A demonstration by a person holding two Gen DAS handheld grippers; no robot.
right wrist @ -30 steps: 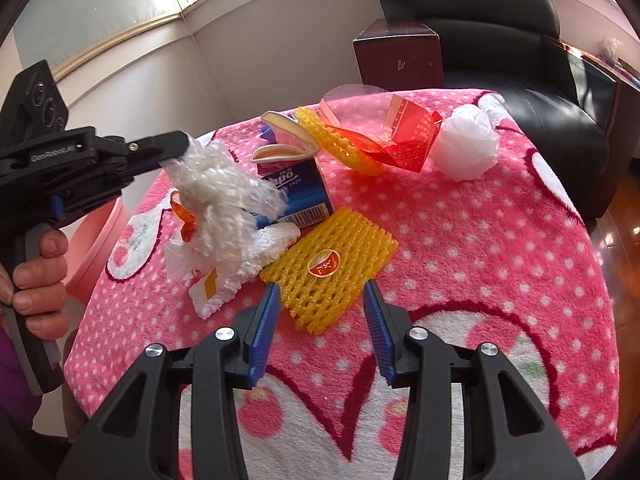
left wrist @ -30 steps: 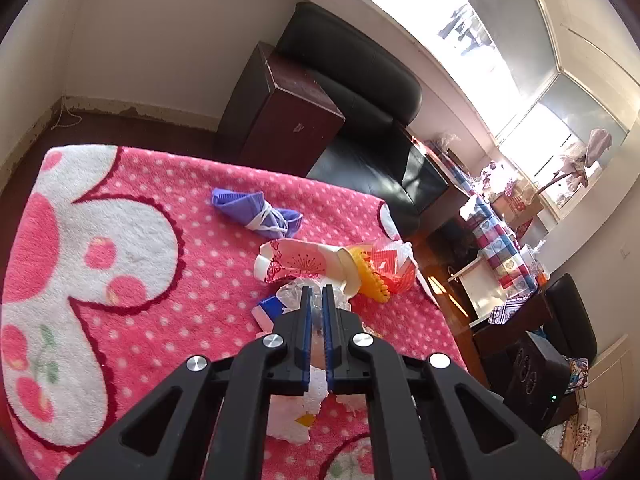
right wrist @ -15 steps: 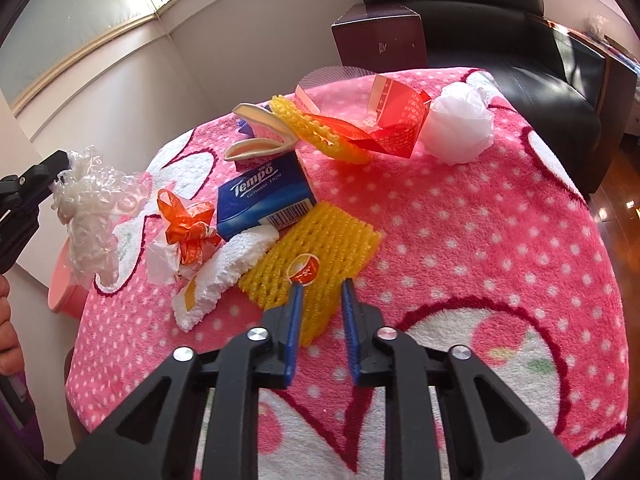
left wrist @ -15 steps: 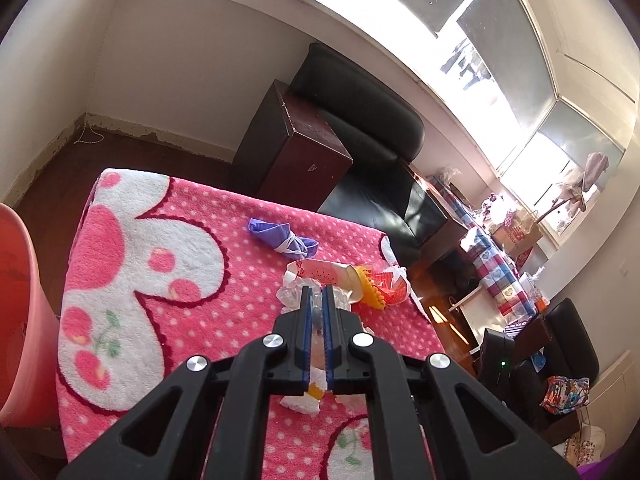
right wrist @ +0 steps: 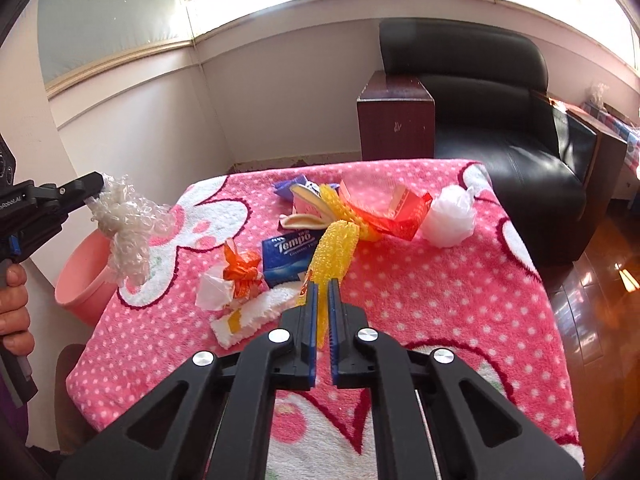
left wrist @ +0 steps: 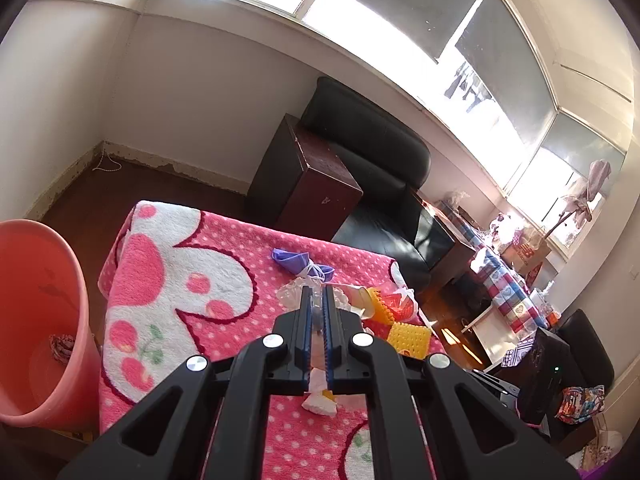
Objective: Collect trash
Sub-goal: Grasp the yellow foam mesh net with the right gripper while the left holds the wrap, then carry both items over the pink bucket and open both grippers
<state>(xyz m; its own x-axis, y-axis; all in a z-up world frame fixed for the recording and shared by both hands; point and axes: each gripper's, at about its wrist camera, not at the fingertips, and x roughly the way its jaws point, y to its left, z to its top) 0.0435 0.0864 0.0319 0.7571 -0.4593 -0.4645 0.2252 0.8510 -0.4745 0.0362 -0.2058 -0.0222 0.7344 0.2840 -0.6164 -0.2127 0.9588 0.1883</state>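
Partly hidden: clear wrap [left wrist: 291, 293] behind hand-held gripper [left wrist: 316, 300]

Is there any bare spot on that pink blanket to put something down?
Yes. The near right part of the blanket, this side of the white puff, is bare, as is the white flower patch beside the pink bin. It is crowded around the tissue pack and red wrapper.

bucket [left wrist: 36, 320] left of table [left wrist: 168, 280], armchair [left wrist: 376, 168] behind
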